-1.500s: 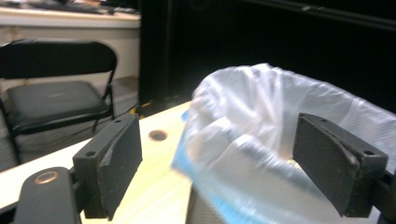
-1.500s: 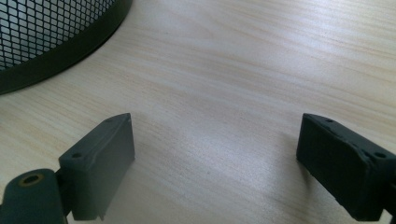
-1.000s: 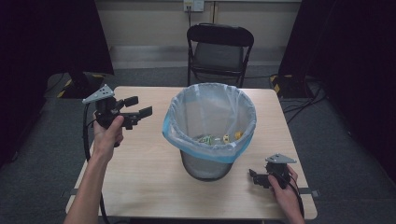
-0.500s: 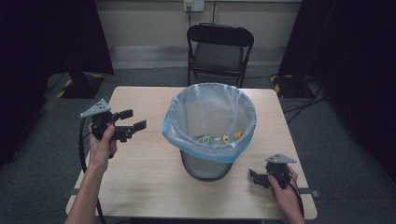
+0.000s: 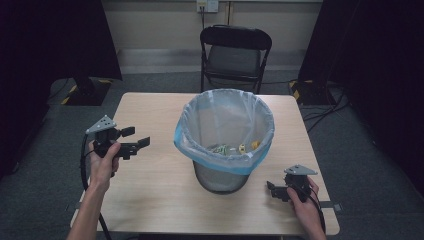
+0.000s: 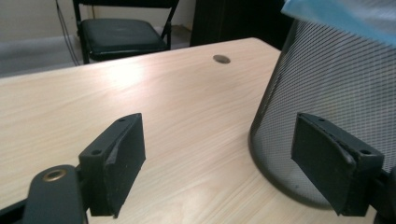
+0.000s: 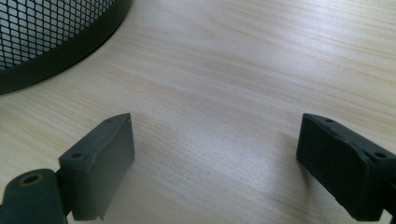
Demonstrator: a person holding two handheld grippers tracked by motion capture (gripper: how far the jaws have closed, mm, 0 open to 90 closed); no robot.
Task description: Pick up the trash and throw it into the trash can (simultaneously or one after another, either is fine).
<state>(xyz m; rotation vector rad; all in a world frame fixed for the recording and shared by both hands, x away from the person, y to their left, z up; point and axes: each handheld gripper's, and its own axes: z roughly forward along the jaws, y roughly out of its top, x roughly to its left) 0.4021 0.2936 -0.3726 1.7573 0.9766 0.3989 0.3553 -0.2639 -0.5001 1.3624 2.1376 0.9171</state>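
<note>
A black mesh bin [image 5: 220,175] lined with a pale blue bag [image 5: 225,150] stands mid-table, with some scraps [image 5: 232,148] at its bottom. My left gripper [image 5: 136,136] hovers low over the table to the bin's left, pointing toward it. In the left gripper view the left gripper [image 6: 219,158] is open and the mesh wall [image 6: 336,84] rises just past its right jaw. Its jaws have just been closing slightly, with nothing between them. My right gripper [image 5: 272,190] sits low at the front right, beside the bin's base [image 7: 56,42]. The right gripper [image 7: 215,163] is open over bare wood.
The light wooden table [image 5: 150,200] has a small cable hole [image 6: 221,59] near its far edge. A black folding chair [image 5: 235,55] stands behind it. Dark curtains hang at both sides, and cables lie on the grey floor at the right.
My left gripper has come down and drawn back toward the table's near left side. The right gripper and the bin have stayed where they were.
</note>
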